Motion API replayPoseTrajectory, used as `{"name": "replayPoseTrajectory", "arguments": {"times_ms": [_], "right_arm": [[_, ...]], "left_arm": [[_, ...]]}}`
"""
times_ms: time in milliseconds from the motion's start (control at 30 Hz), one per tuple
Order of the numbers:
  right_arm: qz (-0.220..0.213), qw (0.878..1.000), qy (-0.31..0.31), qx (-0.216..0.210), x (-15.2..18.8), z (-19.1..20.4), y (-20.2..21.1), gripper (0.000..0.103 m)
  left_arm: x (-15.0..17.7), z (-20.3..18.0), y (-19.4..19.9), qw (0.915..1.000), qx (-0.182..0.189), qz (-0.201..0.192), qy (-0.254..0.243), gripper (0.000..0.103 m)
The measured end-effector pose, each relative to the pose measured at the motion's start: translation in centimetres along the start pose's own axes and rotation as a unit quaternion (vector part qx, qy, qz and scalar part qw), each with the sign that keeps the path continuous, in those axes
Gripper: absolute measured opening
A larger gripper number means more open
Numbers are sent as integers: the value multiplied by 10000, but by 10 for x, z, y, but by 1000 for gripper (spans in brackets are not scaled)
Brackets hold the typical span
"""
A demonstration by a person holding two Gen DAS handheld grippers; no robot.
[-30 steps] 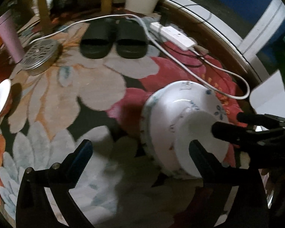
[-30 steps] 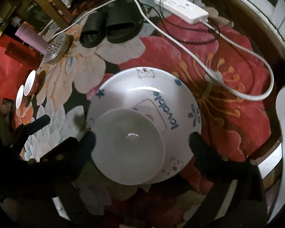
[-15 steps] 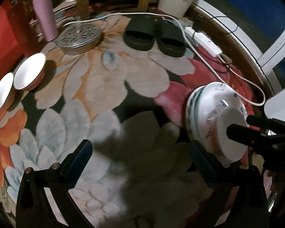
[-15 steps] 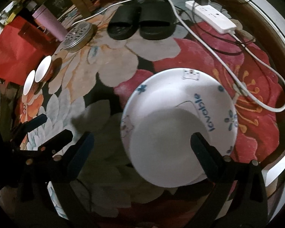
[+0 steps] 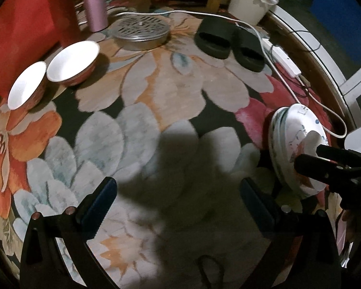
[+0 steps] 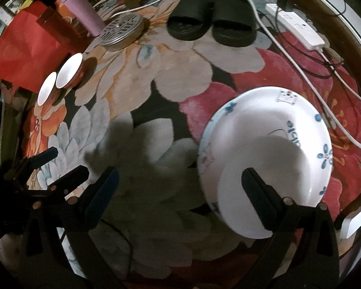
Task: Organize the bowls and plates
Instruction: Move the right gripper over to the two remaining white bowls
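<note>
Your plates [image 6: 264,130] look like glossy glazed ceramic, as do the two bowls [image 5: 72,62], smooth white inside and red outside. The rug [image 5: 156,101] is matt woven cloth, the perforated lid [image 5: 140,30] dull metal. Slippers [image 6: 211,27] read as matt black rubber or foam, the tumbler [image 5: 95,2] satin pink.

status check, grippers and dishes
Left hand-held gripper open, empty. Right hand-held gripper open, beside plate stack. Two red bowls far left. Slippers and cable behind, not blocking.
</note>
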State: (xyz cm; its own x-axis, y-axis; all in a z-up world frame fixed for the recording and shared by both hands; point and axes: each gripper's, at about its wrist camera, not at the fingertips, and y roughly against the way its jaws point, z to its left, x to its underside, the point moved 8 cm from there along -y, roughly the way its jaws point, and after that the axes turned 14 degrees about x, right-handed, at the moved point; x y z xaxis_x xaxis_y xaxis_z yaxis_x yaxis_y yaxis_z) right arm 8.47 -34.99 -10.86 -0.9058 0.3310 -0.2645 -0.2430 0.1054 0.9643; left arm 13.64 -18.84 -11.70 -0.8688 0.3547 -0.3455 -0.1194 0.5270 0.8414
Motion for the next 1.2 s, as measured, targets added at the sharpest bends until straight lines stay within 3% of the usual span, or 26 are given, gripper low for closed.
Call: {"name": "replayPoseTrajectory", "arguments": {"times_ms": [800,1200], "right_arm": [[232,9971,708,-152,16,91,-24,103],[183,9944,1003,-289,16,141,-37,103]], "left_arm": [[54,108,22,9954,-264,-6,919,102],[59,159,35,9903,-418,-230,1303,102]]}}
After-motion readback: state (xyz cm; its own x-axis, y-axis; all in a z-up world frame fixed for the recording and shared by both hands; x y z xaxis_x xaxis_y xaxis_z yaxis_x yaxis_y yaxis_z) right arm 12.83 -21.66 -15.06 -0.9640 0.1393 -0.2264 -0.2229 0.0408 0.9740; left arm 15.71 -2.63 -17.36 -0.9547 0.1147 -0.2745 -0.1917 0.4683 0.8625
